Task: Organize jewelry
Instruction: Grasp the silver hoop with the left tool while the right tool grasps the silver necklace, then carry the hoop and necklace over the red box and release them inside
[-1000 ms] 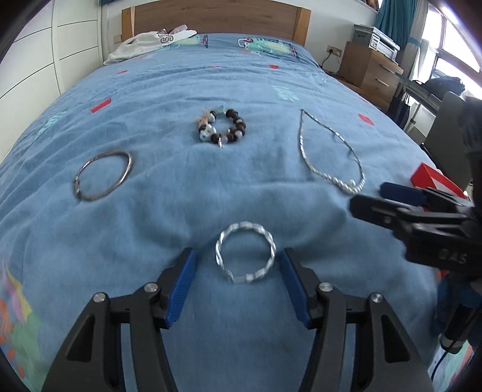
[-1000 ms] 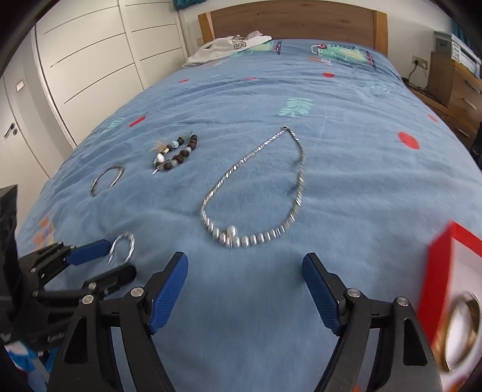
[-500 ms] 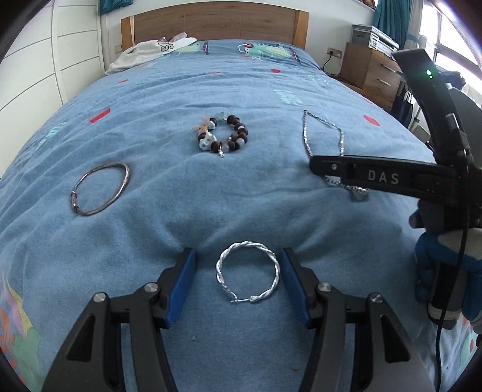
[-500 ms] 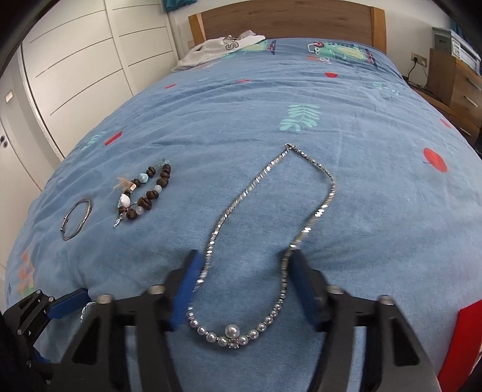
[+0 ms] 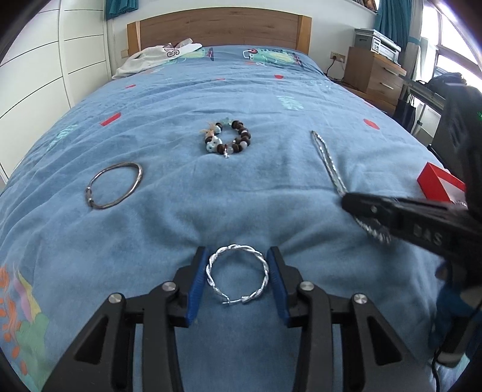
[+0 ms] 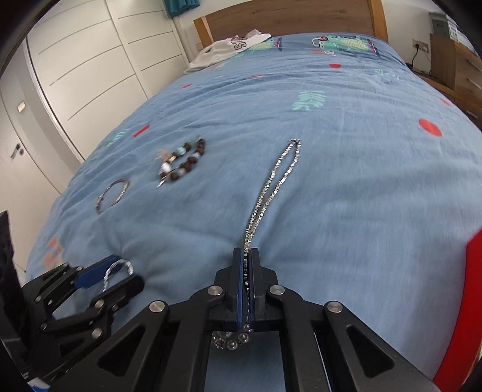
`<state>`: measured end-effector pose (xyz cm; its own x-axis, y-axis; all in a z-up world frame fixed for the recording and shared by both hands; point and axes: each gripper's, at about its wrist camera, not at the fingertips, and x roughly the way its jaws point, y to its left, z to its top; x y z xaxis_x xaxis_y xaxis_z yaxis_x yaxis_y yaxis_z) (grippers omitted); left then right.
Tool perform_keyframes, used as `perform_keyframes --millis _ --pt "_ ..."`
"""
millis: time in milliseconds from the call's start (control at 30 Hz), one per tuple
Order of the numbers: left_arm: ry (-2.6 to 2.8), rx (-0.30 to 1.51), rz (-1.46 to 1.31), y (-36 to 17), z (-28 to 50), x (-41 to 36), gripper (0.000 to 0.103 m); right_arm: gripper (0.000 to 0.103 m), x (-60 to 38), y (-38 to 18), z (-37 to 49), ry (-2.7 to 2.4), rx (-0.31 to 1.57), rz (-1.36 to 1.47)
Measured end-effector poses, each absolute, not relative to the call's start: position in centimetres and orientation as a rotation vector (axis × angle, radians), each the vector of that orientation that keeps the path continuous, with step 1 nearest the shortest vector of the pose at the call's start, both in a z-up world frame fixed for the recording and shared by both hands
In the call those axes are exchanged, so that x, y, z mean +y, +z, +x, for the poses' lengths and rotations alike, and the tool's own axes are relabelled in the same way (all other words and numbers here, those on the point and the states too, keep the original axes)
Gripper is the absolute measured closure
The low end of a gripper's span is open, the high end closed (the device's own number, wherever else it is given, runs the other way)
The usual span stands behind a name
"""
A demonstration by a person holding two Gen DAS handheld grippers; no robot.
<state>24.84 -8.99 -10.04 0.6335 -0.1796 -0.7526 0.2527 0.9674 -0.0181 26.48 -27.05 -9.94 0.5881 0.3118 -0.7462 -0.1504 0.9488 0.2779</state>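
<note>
Right wrist view: right tool [image 6: 247,262] clamps the necklace [image 6: 272,181]; left tool [image 5: 238,279], closing, brackets the twisted bangle [image 5: 237,273], seemingly untouched.

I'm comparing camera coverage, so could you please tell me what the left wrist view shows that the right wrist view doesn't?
Left wrist only: the whole twisted silver hoop between the left gripper pads, which have been closing.

Right wrist only: the right gripper shut on the necklace, pearls behind its pads.

Both: the beaded bracelet, the plain bangle, the blue bedspread.

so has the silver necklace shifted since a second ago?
Yes. The silver necklace lay as an open loop; now its strands are pinched together, pointing toward the headboard, with the right tongs shut on it.
</note>
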Motion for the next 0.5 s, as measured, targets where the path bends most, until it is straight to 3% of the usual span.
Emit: perform_keyframes --millis 500 --pt "-0.264 0.786 0.094 -4.3 19.9 -9.1 0.066 0.100 -27.9 -3.6 16.0 0.268 0.768 0.290"
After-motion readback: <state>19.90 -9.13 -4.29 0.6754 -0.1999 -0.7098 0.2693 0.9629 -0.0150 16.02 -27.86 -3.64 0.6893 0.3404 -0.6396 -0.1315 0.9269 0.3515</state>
